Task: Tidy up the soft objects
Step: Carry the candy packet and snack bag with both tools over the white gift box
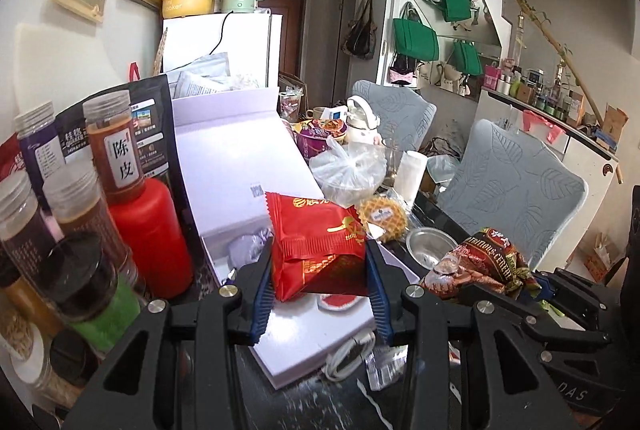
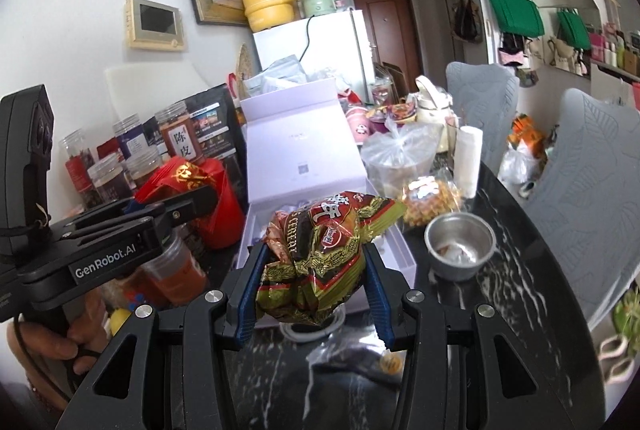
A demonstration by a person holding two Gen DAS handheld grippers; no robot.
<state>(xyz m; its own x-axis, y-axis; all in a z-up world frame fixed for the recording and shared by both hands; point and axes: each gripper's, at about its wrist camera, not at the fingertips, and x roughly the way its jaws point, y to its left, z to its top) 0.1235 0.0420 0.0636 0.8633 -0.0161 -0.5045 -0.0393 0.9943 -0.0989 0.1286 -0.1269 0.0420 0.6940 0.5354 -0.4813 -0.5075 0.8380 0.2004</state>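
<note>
My left gripper (image 1: pixel 320 270) had its jaws clamped on a red snack packet (image 1: pixel 316 242), held above the open white box (image 1: pixel 224 165) on the table (image 2: pixel 520 310). My right gripper (image 2: pixel 310 282) squeezed a crumpled cereal bag (image 2: pixel 320 254) over the same box, whose tray held small wrapped pieces. Beside it, a steel cup (image 2: pixel 460 246) held scraps.

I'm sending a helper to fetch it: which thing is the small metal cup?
On the dark marble table, right of the open white box, stands the metal cup. It sits just in front of the waffle packet, and is the only shiny bare-steel thing among the wrappers.
</note>
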